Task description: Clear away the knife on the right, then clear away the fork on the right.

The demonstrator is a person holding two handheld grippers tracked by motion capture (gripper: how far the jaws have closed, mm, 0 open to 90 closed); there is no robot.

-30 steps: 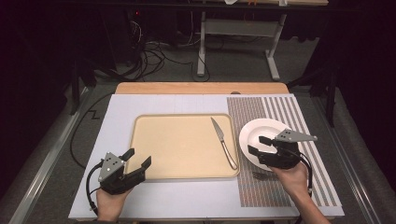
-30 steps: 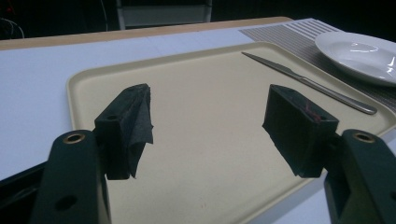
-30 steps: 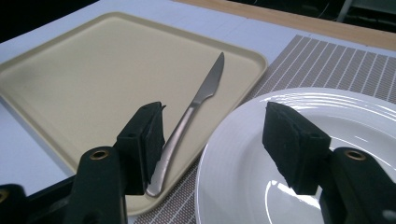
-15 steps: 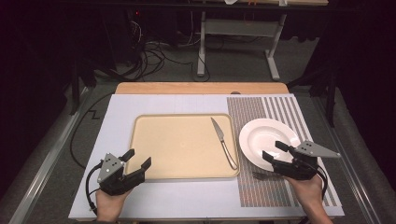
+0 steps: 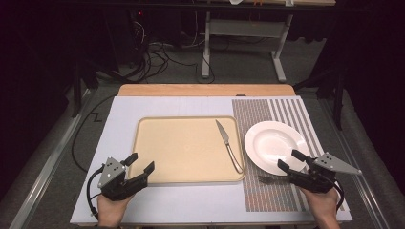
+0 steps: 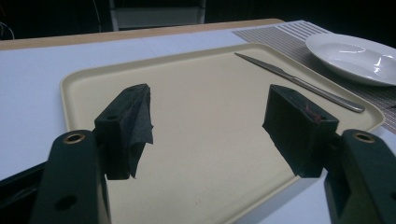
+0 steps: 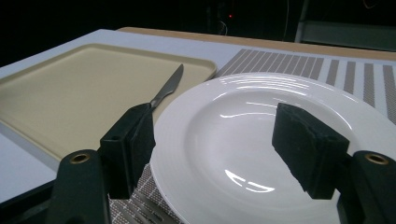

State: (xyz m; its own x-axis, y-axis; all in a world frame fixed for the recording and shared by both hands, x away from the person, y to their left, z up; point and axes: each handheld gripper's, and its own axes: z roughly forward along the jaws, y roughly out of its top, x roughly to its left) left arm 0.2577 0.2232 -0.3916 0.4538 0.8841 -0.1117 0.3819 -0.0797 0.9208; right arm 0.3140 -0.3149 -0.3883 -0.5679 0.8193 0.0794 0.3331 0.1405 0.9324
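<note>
a dark room, lit mainly over the table [image 5: 143, 109] in the lower middle of the frame. grey floor [image 5: 239, 67] runs behind it. a metal frame stand [image 5: 243, 33] sits top centre, tangled black cables [image 5: 153, 57] lie upper left, and a wooden strip [image 5: 205, 89] edges the table's far side.

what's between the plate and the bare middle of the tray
A knife lies along the tray's right side, left of the plate; the high view shows it.
</note>
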